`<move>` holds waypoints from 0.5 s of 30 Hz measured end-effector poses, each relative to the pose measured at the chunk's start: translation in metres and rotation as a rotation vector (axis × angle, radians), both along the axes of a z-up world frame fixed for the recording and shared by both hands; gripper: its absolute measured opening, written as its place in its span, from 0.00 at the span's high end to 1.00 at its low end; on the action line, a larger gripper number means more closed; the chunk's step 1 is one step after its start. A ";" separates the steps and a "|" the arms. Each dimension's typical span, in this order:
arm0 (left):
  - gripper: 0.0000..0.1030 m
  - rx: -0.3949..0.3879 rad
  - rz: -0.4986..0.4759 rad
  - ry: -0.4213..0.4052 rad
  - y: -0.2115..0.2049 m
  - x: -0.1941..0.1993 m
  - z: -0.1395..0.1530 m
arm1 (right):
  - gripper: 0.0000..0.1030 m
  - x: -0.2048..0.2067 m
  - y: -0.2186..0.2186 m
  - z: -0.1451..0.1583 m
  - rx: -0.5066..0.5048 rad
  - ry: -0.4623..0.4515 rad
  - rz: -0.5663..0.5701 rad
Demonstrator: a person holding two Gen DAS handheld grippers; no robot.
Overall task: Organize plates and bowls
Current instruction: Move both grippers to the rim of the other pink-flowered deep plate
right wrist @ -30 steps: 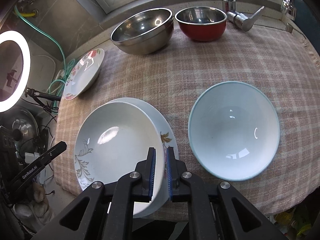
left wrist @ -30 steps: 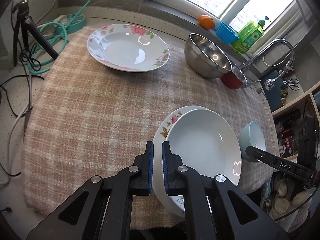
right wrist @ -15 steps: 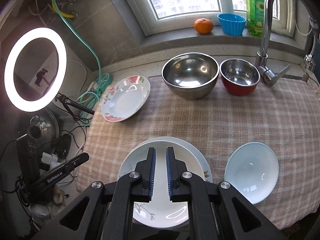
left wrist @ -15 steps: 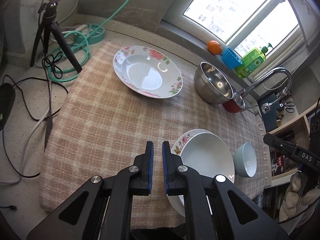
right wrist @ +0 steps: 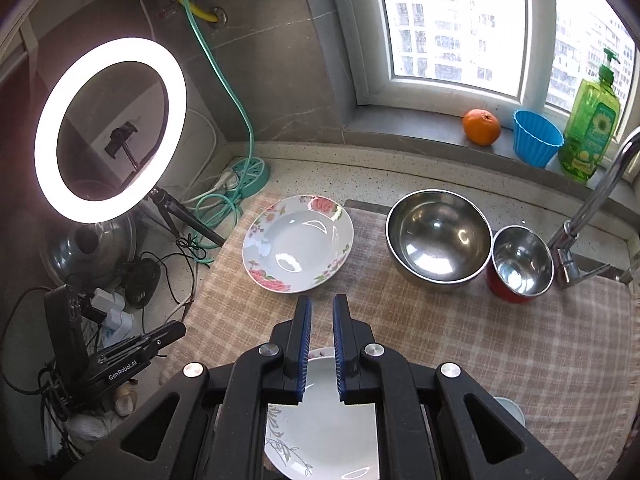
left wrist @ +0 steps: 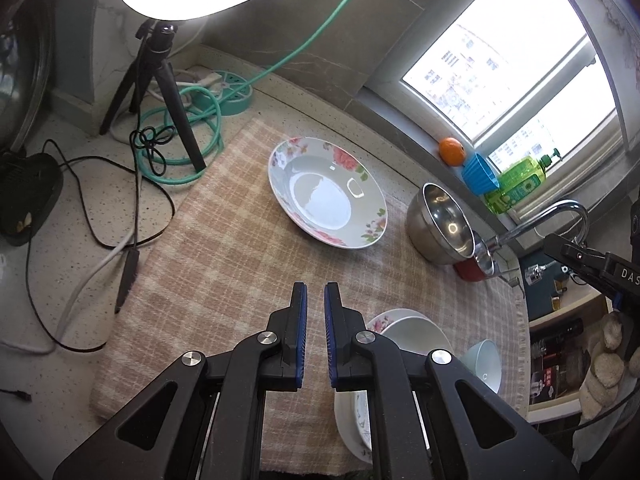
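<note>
- Checked beige cloth (right wrist: 460,344) covered the counter under the window, and every dish sat on it.
- Steel mixing bowl (right wrist: 438,236) stood near the back, touching or just beside a smaller red bowl (right wrist: 520,266) with a steel lining, next to the tap (right wrist: 588,216).
- Rose-patterned deep plate (right wrist: 298,242) lay alone at the back left of the cloth, well apart from the stack.
- Two plates were stacked at the near edge: a white plate with grey leaves (right wrist: 320,428) on top of a floral-rimmed one (left wrist: 378,322).
- Pale blue bowl (left wrist: 484,364) sat just beside that stack.
- Left gripper (left wrist: 315,300) hung above bare cloth, its blue pads nearly together with nothing between them.
- Right gripper (right wrist: 321,310) hung over the stack, pressed nearly together as well and empty.
</note>
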State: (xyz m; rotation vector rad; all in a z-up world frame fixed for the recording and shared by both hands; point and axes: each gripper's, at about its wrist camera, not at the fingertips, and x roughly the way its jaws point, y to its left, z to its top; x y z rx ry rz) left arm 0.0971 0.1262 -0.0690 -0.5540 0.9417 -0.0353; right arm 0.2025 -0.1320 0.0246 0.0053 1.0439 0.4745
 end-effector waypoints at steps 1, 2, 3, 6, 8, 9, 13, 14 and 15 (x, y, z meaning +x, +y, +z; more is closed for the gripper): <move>0.93 0.001 0.018 -0.002 0.001 0.000 0.001 | 0.90 0.007 0.002 0.001 -0.001 0.004 0.013; 0.93 0.003 0.036 -0.003 0.002 -0.001 0.001 | 0.89 0.014 0.004 0.001 0.000 0.006 0.031; 0.93 0.002 0.057 -0.002 0.003 -0.001 0.001 | 0.88 0.021 0.007 0.001 -0.002 0.007 0.051; 0.93 -0.013 0.113 0.004 0.006 0.002 -0.001 | 0.73 0.045 0.012 -0.001 -0.008 0.008 0.101; 0.93 -0.017 0.150 0.008 0.006 0.004 -0.002 | 0.72 0.062 0.015 -0.003 -0.005 0.009 0.132; 0.93 -0.022 0.166 0.010 0.006 0.006 -0.004 | 0.72 0.071 0.018 -0.005 -0.003 0.010 0.150; 0.93 -0.030 0.212 0.023 0.004 0.016 -0.010 | 0.72 0.105 0.031 -0.016 -0.012 0.016 0.225; 0.93 -0.032 0.221 0.028 0.004 0.019 -0.012 | 0.72 0.113 0.034 -0.021 -0.013 0.023 0.240; 0.93 -0.036 0.230 0.032 0.003 0.022 -0.014 | 0.72 0.122 0.036 -0.026 -0.012 0.034 0.252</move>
